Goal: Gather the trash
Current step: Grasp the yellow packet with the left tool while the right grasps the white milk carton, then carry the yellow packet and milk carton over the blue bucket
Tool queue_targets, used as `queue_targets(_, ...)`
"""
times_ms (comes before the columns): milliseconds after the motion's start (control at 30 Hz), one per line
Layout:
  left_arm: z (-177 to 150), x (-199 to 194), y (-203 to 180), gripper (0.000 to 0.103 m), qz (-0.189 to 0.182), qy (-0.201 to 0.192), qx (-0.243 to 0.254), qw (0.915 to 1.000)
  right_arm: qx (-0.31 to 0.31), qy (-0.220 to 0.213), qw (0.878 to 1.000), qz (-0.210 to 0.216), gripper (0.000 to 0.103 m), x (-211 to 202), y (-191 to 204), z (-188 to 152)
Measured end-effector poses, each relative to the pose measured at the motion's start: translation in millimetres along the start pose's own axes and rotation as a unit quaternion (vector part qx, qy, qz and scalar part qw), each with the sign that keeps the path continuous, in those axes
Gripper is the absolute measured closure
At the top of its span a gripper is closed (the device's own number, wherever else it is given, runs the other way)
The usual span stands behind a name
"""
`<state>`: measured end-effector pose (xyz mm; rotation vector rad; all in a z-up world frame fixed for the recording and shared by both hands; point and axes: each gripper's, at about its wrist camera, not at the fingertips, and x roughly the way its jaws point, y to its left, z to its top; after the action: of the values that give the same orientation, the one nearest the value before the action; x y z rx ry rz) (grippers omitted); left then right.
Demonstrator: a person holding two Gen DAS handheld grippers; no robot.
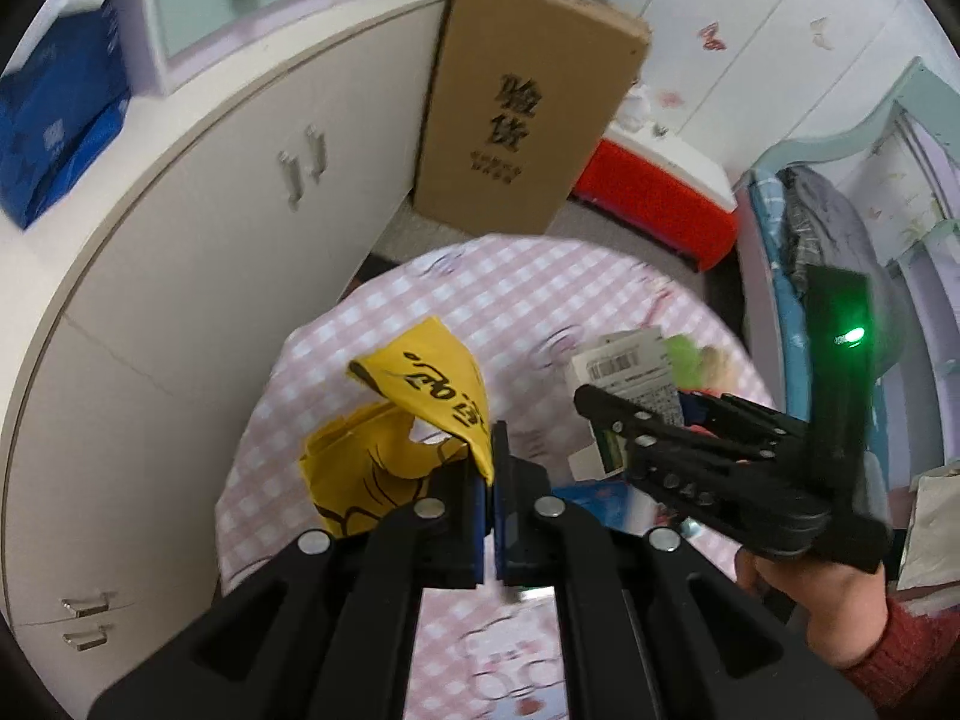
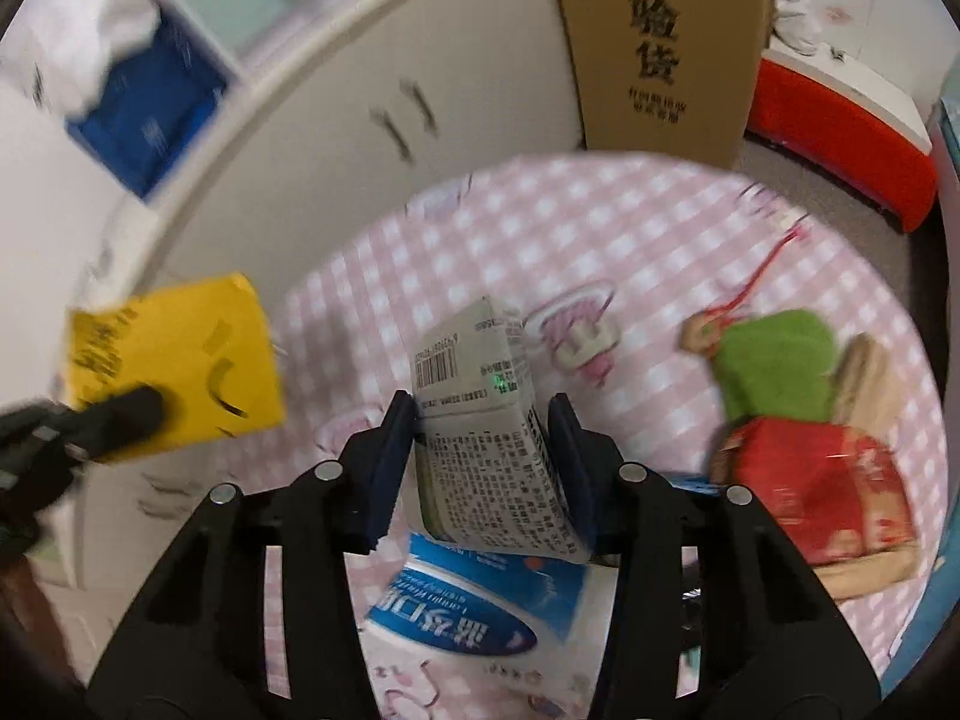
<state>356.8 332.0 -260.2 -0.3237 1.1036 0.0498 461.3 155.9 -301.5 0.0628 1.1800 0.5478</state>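
Over the pink checked table (image 2: 600, 228): left gripper (image 1: 493, 450) clamped tight on the yellow bag (image 1: 384, 456), held open just left of the right gripper (image 2: 486, 420), pinching the white carton (image 2: 486, 414) upright between half-closed jaws.

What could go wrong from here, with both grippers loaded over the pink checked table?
1. The left gripper pinches only a thin edge of the crumpled yellow paper bag; it could slip or tear free.
2. The right gripper squeezes the white printed carton, already dented; it may crush or twist out.
3. The blue and white box lying under the carton could get knocked.
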Motion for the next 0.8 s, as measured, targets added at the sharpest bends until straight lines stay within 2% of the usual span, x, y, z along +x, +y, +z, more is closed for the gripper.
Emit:
queue_targets(100,7.1,-14.4,-37.5,0.101,-0.029,-0.019,0.013,0.9993,0.025,-0.041,0.999,0.018,0.058,-47.9,-25.3,4.0)
queue_targets(200,12.2,-24.9,-86.5,0.101,-0.060,-0.035,0.034,0.9970,0.060,-0.076,0.995,0.031,0.058,-100.1,-69.7,-1.5)
queue_targets(367,10.6,-22.6,-185.4,0.101,-0.105,-0.039,0.071,0.9911,0.109,-0.106,0.988,0.021,0.057,-171.6,-150.7,-28.1)
queue_targets(567,-13.8,9.1,-322.1,0.101,-0.141,0.004,0.127,0.9819,0.166,-0.120,0.979,-0.024,0.057,-248.7,-264.3,-82.0)
queue_targets(700,-39.9,45.7,-407.3,0.101,-0.156,0.055,0.174,0.9708,0.197,-0.125,0.971,-0.057,0.057,-283.3,-318.2,-117.5)
queue_targets(800,-59.8,71.5,-456.6,0.101,-0.163,0.089,0.198,0.9625,0.225,-0.126,0.963,-0.076,0.057,-304.9,-356.9,-148.0)
